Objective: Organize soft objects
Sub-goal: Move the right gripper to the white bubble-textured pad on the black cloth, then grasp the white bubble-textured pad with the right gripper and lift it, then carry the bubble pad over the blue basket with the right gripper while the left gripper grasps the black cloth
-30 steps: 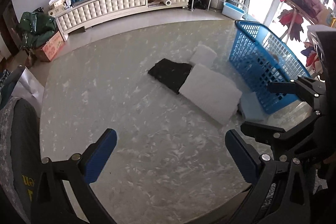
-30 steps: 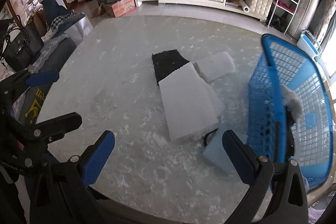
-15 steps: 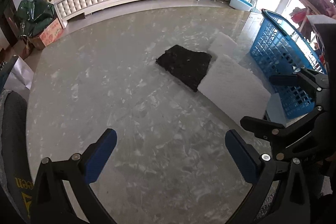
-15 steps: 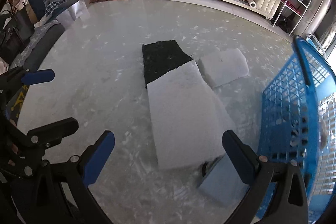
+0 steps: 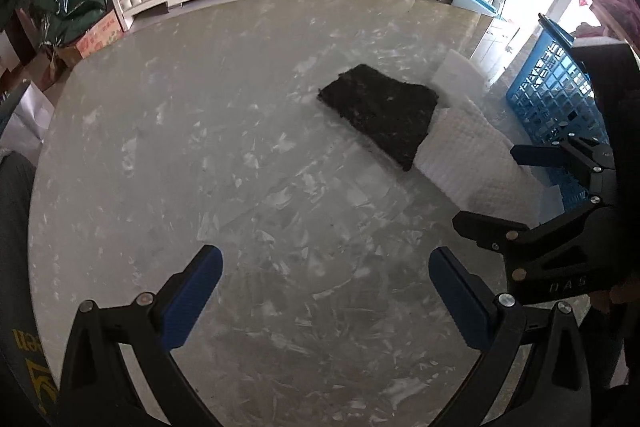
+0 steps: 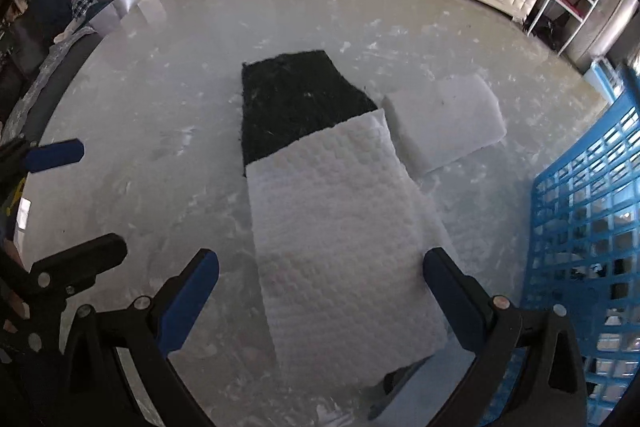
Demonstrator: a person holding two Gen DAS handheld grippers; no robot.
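Both tools gape wide, empty; right tool (image 6: pixel 320 291) straddles the white pad (image 6: pixel 340 227), left tool (image 5: pixel 326 291) over bare table (image 5: pixel 240 167).

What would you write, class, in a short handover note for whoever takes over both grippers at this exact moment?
Left gripper: open, empty, above bare table.
Right gripper: open, empty, straddling the near end of the textured white pad.
That pad overlaps the black pad; a smooth white pad lies beside them.
Blue basket stands on the right.
Done: nothing gripped.
Left: probably move all three pads into the basket.
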